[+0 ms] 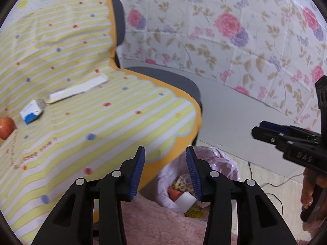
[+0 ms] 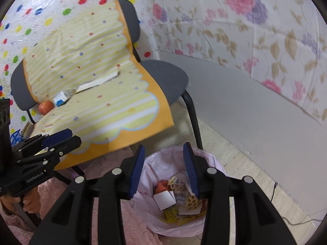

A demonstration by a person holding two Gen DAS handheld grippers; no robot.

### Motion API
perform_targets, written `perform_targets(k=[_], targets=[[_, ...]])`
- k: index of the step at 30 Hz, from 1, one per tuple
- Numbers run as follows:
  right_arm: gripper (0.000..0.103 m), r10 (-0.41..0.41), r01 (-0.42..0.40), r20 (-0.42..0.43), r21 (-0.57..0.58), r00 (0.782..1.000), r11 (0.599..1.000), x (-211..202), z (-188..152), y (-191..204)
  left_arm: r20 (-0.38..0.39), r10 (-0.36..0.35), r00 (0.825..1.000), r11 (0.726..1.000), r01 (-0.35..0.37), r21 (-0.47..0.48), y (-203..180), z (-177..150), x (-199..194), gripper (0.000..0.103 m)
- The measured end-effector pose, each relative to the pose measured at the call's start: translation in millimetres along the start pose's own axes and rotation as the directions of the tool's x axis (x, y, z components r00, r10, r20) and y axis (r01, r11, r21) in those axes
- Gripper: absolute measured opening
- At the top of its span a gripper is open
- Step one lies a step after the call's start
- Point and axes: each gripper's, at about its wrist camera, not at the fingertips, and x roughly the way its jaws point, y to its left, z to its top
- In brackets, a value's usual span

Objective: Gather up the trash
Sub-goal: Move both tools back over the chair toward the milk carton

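A trash bin lined with a pink bag (image 2: 163,220) stands on the floor beside the chair, holding wrappers and a white box (image 2: 164,199); it also shows in the left wrist view (image 1: 222,161). My right gripper (image 2: 164,169) is open and empty, right above the bin. My left gripper (image 1: 165,169) is open and empty above the chair's front edge. On the yellow striped cloth (image 1: 102,122) lie a blue-and-white carton (image 1: 32,112), a long white box (image 1: 79,89) and an orange fruit (image 1: 6,127). They also show in the right wrist view: carton (image 2: 61,98), box (image 2: 98,82), fruit (image 2: 46,107).
The grey chair (image 2: 165,75) stands against a floral-papered wall (image 2: 245,30). A pink fluffy rug (image 1: 159,220) lies under the bin. Cables (image 2: 296,220) run along the floor at right. The right gripper appears in the left wrist view (image 1: 286,140), the left one in the right wrist view (image 2: 47,149).
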Motion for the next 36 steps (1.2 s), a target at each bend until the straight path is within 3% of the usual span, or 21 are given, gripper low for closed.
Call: perform_targets(k=[8, 17, 21, 27, 30, 36], targets=[[0.039, 0.052, -0.046, 0.053, -0.109, 0.997, 0.993, -3, 37, 35, 0.052, 0.116, 0.992, 0.991, -0.112, -0.070, 44, 11, -27, 0.046], [0.039, 0.130, -0.119, 0.050, -0.172, 0.990, 0.978, 32, 72, 74, 0.015, 0.282, 0.959, 0.938, -0.273, -0.213, 113, 10, -39, 0.047], [0.044, 0.157, -0.147, 0.037, -0.204, 0.987, 0.968, 52, 84, 94, 0.010, 0.339, 0.941, 0.908, -0.325, -0.264, 139, 9, -46, 0.059], [0.044, 0.171, -0.164, 0.005, -0.250, 0.985, 0.954, 92, 106, 121, -0.011, 0.401, 0.916, 0.864, -0.382, -0.327, 182, 15, -44, 0.063], [0.044, 0.166, -0.162, -0.007, -0.259, 0.986, 0.952, 118, 120, 131, -0.025, 0.427, 0.904, 0.844, -0.409, -0.346, 206, 23, -35, 0.075], [0.044, 0.161, -0.161, -0.025, -0.265, 0.987, 0.951, 159, 144, 146, -0.056, 0.444, 0.894, 0.825, -0.432, -0.364, 238, 41, -8, 0.088]])
